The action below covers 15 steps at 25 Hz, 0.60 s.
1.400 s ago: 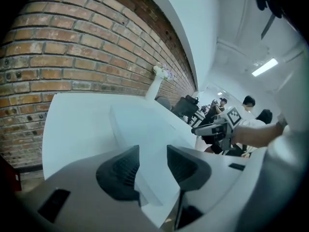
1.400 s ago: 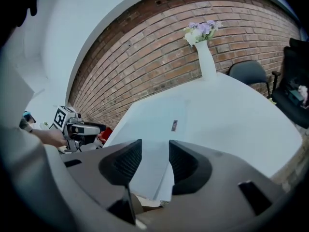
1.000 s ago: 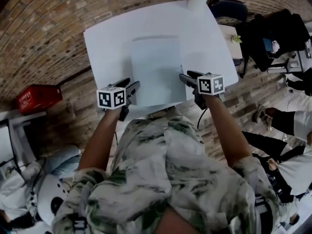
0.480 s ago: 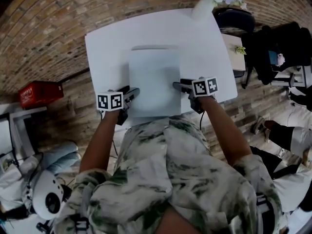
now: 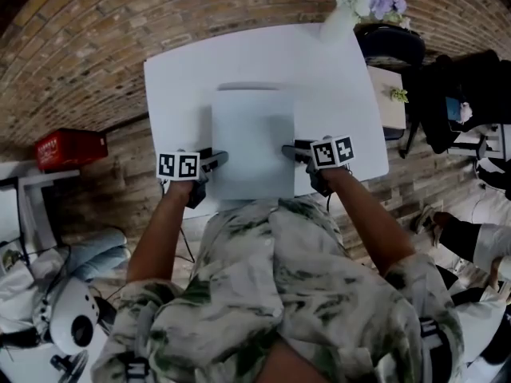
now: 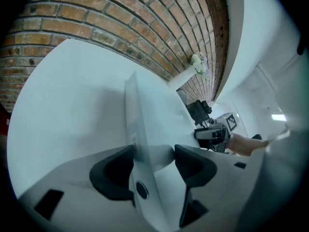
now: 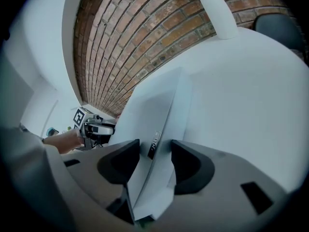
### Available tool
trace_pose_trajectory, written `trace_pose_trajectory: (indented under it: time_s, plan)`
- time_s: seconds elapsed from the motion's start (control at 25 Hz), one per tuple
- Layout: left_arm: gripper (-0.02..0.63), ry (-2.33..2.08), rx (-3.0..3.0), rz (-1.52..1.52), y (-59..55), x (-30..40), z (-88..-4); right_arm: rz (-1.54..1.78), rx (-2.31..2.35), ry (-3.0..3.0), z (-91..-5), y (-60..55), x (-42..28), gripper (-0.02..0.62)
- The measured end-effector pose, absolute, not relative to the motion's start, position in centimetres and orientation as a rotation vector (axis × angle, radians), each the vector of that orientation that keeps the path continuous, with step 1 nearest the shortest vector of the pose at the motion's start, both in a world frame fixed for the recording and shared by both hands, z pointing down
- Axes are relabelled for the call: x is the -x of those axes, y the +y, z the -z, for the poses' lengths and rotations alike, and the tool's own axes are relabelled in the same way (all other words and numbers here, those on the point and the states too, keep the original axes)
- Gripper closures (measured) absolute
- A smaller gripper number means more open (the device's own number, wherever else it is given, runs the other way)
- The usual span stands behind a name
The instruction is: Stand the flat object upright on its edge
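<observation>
Flat object is white and lies on its big side in the middle of the white table. It is not standing up yet. The person holds one tool at each side of it.

The left gripper is at the left edge of the flat object. Its jaws are wide and are opening more. The edge sits between them, but they do not squeeze it.

The right gripper is at the right edge. Its jaws are wide too, but they are closing. The edge sits between them, and the pads are very close to it on both sides.
</observation>
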<state>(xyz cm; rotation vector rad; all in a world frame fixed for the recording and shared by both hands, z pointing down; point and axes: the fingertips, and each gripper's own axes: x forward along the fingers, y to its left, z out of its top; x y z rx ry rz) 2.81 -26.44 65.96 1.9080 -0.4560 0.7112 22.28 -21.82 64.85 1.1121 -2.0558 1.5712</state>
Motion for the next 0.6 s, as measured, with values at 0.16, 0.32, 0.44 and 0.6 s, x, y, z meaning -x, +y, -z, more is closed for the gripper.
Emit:
trace_pose_trajectory:
  time_s: [0.16,0.32,0.44,0.6]
  plan:
    - [0.334,-0.477,-1.912,-0.706,-26.1,-3.2,-65.5,-1.503,-1.106,-2.069,-64.0,-22.6,-22.7,0.379]
    - [0.334,-0.495,-1.950,-0.694,-26.5,-3.9,-64.0,-1.420,-1.091,-2.108,-62.4,-23.4,-23.5,0.382]
    - [0.334,-0.515,-1.989,-0.672,-27.5,-4.4,-62.4,-1.365,-1.093,-2.158,-60.7,-24.6,-24.2,0.383]
    - [0.334,-0.552,-2.061,-0.654,-29.6,-5.3,-59.9,-1.258,-1.111,-2.222,-58.3,-26.8,-25.2,0.383]
